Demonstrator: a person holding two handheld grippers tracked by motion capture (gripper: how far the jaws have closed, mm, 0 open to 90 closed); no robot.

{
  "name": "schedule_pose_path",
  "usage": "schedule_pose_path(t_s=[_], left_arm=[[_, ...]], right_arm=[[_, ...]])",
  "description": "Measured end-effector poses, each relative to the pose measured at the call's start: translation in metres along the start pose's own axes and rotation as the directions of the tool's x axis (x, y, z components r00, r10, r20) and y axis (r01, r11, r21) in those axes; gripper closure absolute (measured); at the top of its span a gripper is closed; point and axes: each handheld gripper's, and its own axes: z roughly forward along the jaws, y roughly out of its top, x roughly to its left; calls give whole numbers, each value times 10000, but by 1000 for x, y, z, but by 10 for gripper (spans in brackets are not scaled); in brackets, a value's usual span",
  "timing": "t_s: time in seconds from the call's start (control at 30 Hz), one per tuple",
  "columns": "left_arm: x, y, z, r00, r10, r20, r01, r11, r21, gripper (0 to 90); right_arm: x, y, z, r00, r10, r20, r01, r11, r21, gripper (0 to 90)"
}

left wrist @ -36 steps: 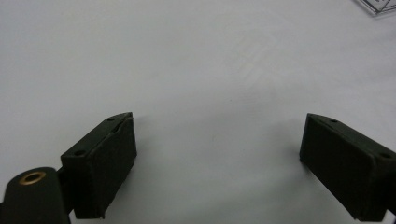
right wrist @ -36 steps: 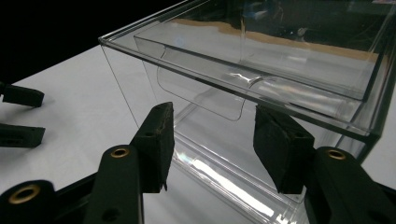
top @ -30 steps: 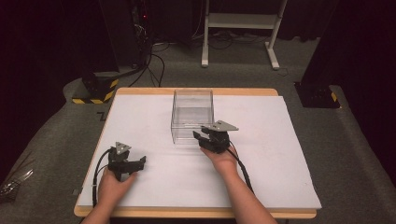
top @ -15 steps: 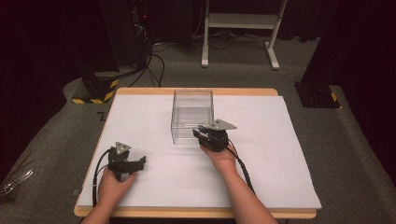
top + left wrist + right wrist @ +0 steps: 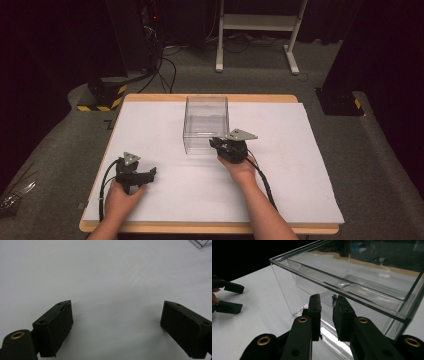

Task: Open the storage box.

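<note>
A clear, empty plastic box (image 5: 205, 125) stands on the white table cover, a little behind the middle. My right gripper (image 5: 215, 143) sits against its front right lower corner. In the right gripper view the right gripper (image 5: 327, 302) has its jaws drawn close with a narrow gap left, and they have just been closing. A curved clear lip of the box (image 5: 362, 277) lies just past the tips, and I cannot tell whether it is between them. My left gripper (image 5: 149, 173) rests on the cover at front left, and the left gripper (image 5: 116, 320) is open wide with nothing between its jaws.
The white cover (image 5: 300, 165) spans the wooden table (image 5: 210, 228). Beyond the far edge stand a white metal frame (image 5: 260, 30) and a yellow-black striped base (image 5: 102, 95) on the grey floor. Cables trail from both grippers toward the front edge.
Both hands have stayed where they were. The right gripper's jaws look a little closer together at the box than before.
</note>
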Motion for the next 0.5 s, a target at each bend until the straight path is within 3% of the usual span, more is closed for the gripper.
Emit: schedule_pose_path(t_s=[0.37, 0.5], left_arm=[[0, 0, 0, 10000, 5, -3, -5, 10000, -3, 113], [0, 0, 0, 10000, 7, -5, -7, 10000, -1, 113]], right_arm=[[4, -6, -10, 9997, -146, -192, 145, 9999, -50, 804], [3, -6, -8, 9995, -49, -313, 47, 10000, -71, 754]])
